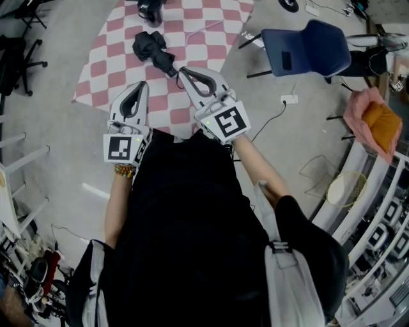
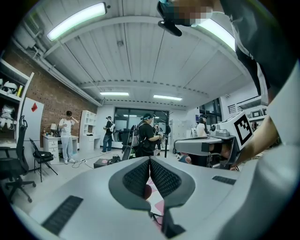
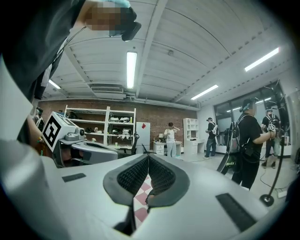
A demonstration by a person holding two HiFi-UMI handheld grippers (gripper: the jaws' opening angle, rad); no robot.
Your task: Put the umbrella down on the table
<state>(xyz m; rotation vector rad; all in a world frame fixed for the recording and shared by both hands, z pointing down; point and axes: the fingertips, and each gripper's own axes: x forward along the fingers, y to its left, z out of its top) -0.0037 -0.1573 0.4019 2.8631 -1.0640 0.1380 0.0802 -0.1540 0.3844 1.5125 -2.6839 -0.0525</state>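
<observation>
A black folded umbrella [image 1: 153, 50] lies over the pink-and-white checked table [image 1: 115, 57] in the head view. Its near end reaches the tips of my right gripper [image 1: 180, 71]. That gripper's jaws are closed together, pinching the umbrella's end. In the right gripper view the pads [image 3: 161, 176] meet, and the umbrella itself is hidden below them. My left gripper [image 1: 142, 85] hovers over the table's near edge, left of the umbrella and apart from it. Its pads [image 2: 164, 177] are pressed together with nothing between them.
A dark object [image 1: 150, 9] and a white cable [image 1: 206, 28] lie on the far part of the cloth. A blue chair [image 1: 308, 50] stands right of the table, with a socket strip [image 1: 289, 99] on the floor. Shelving [image 1: 377, 211] runs along the right. Several people [image 2: 146, 136] stand across the room.
</observation>
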